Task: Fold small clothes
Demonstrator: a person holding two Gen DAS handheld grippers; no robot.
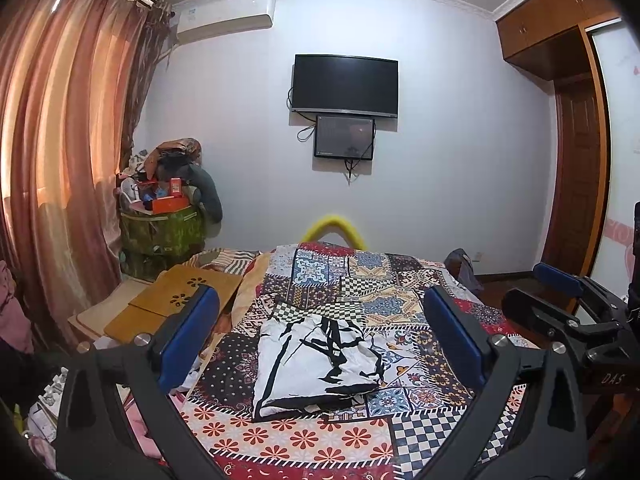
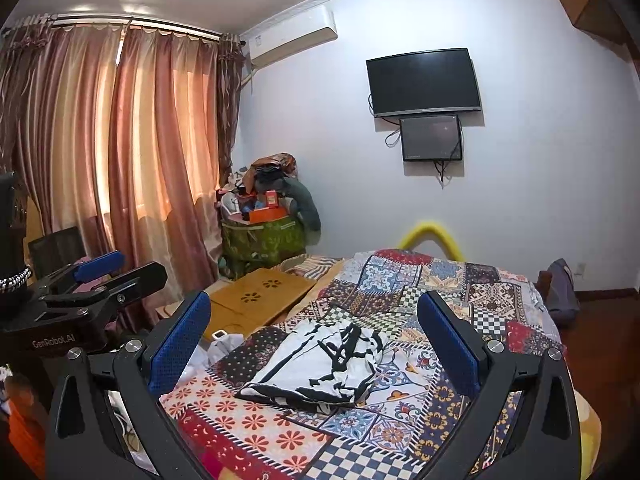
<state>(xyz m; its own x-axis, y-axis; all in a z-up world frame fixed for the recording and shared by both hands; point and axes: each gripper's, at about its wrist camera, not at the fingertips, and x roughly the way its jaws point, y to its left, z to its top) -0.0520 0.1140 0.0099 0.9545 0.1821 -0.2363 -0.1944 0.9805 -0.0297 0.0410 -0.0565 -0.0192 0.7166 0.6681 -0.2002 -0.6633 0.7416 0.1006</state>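
A small white garment with black brush-stroke print (image 1: 320, 360) lies folded into a rough rectangle on the patchwork bedspread (image 1: 360, 288). It also shows in the right wrist view (image 2: 320, 364). My left gripper (image 1: 320, 344) is open and empty, held above the near part of the bed with the garment between its blue pads. My right gripper (image 2: 316, 348) is open and empty too, held above the bed beside the left one. The right gripper also shows at the right edge of the left wrist view (image 1: 568, 300), and the left gripper at the left of the right wrist view (image 2: 104, 276).
A wooden lap desk (image 1: 188, 296) lies on the bed's left side. A green basket piled with clutter (image 1: 164, 228) stands in the far left corner by pink curtains (image 1: 60, 140). A TV (image 1: 345, 85) hangs on the far wall. A wooden wardrobe (image 1: 576, 184) is at right.
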